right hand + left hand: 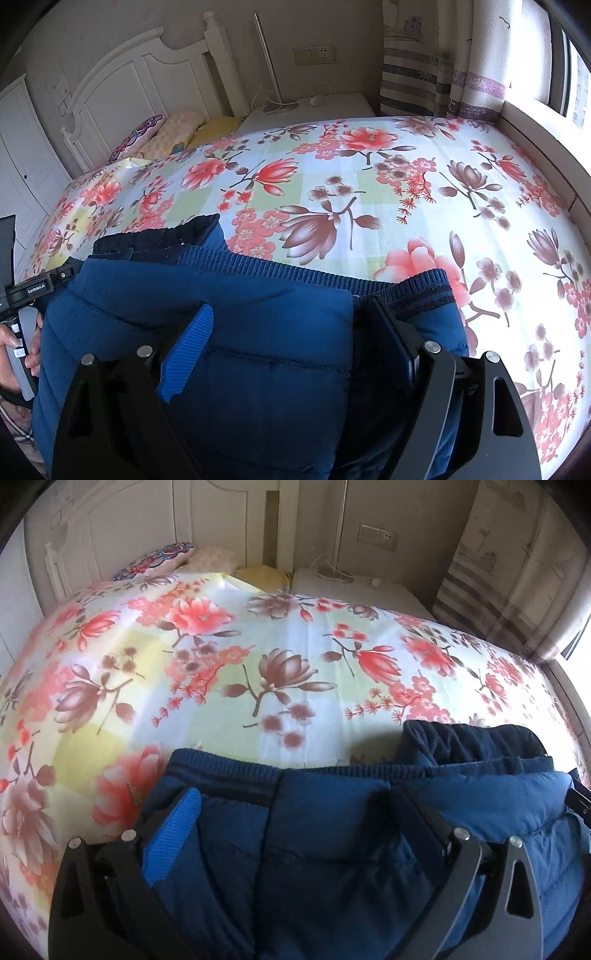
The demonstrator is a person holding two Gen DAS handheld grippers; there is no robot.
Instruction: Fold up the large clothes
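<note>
A blue padded jacket [332,834] with a ribbed knit hem [236,771] lies on the flowered bedspread near the front edge. My left gripper [291,812] is wide open, its fingers spread over the jacket with fabric between them. The jacket also fills the lower part of the right wrist view [266,332], with its ribbed hem [332,280] toward the bed's middle. My right gripper [288,325] is wide open over the folded padded layer. A darker navy part [166,236] sticks up at the left. The left gripper's body [33,288] and the hand holding it show at the far left.
The flowered bedspread [258,657] covers the whole bed. Pillows [166,133] lie at the white headboard [147,81]. A white nightstand [314,107] with a lamp base and cable stands beside it. Striped curtains [424,66] and a bright window sill [535,125] run along the right.
</note>
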